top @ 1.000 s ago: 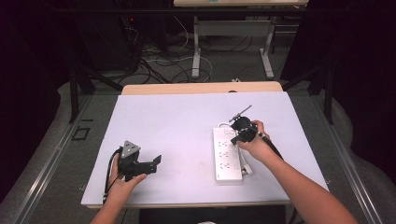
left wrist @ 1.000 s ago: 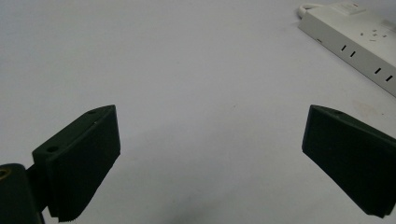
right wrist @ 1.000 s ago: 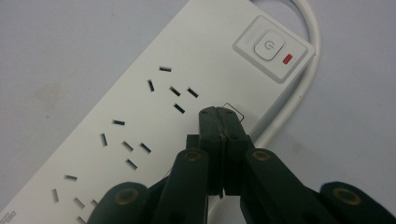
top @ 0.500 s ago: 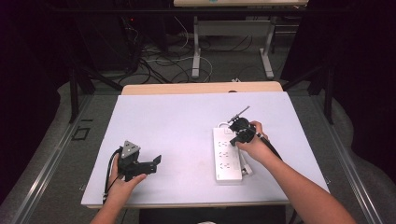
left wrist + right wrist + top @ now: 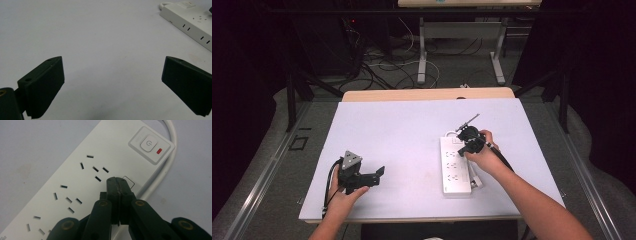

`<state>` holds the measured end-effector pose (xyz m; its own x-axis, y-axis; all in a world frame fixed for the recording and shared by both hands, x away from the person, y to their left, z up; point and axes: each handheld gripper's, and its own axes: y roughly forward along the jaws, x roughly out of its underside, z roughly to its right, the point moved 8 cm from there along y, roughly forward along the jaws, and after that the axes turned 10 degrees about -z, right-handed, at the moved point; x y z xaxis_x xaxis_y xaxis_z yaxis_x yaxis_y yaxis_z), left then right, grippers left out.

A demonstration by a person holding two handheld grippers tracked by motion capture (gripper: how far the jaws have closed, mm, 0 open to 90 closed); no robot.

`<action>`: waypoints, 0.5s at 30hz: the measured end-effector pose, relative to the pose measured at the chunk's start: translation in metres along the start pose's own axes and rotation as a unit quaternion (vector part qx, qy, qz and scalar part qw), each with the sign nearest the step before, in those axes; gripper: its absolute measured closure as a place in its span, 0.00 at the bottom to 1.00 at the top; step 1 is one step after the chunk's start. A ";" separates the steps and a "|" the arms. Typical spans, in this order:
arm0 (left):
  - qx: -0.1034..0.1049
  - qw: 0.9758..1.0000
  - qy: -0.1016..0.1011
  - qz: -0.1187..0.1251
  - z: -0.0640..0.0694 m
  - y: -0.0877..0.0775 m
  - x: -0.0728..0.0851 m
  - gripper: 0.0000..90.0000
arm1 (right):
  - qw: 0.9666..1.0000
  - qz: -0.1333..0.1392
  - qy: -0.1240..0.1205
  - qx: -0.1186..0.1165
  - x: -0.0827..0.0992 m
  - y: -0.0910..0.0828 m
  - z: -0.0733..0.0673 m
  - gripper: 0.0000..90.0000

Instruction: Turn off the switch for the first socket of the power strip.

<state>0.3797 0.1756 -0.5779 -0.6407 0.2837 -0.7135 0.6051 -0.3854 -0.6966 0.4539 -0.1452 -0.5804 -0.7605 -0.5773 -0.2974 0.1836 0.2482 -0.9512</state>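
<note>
White tabletop (image 5: 412, 145) is spreading under both of your hands, with a dark floor, loose cables and desk legs lying beyond its far edge. Your right gripper (image 5: 117, 185) is showing its jaws pressed together with nothing between them, their tips hovering over the white power strip (image 5: 82, 185), just past a group of socket slots and near a small square outline on the casing. Farther out along the strip, its power button (image 5: 148, 143) and red indicator (image 5: 159, 151) are sitting toward the far end, where the white cord (image 5: 162, 173) is curving away along the side. From above, your right hand (image 5: 482, 155) is resting beside the strip (image 5: 454, 167), which is lying lengthwise on the right half of the table. Your left gripper (image 5: 112, 85) is standing with its jaws wide apart over bare surface, holding nothing, well apart from the strip (image 5: 192, 22), which is lying far off at the upper right of its view
</note>
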 end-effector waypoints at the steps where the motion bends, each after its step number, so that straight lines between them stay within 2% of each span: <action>1: 0.000 1.000 0.000 0.000 0.000 0.000 0.000 0.05 | 1.000 -0.001 0.001 0.000 0.000 0.000 0.000 1.00; 4: 0.000 1.000 0.000 0.000 0.000 0.000 0.000 0.05 | 1.000 -0.009 0.000 0.003 0.001 -0.001 0.000 1.00; 5: 0.000 1.000 0.000 0.001 0.000 0.000 0.000 0.05 | 1.000 0.003 0.000 0.001 0.000 0.000 0.000 1.00; 15: 0.001 1.000 -0.003 0.001 0.001 0.000 0.000 0.05 | 1.000 0.001 0.000 0.001 0.000 0.000 0.000 1.00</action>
<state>0.3795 0.1751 -0.5778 -0.6418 0.2775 -0.7149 0.6054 -0.3887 -0.6945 0.4536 -0.1456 -0.5805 -0.7602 -0.5771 -0.2984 0.1859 0.2469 -0.9510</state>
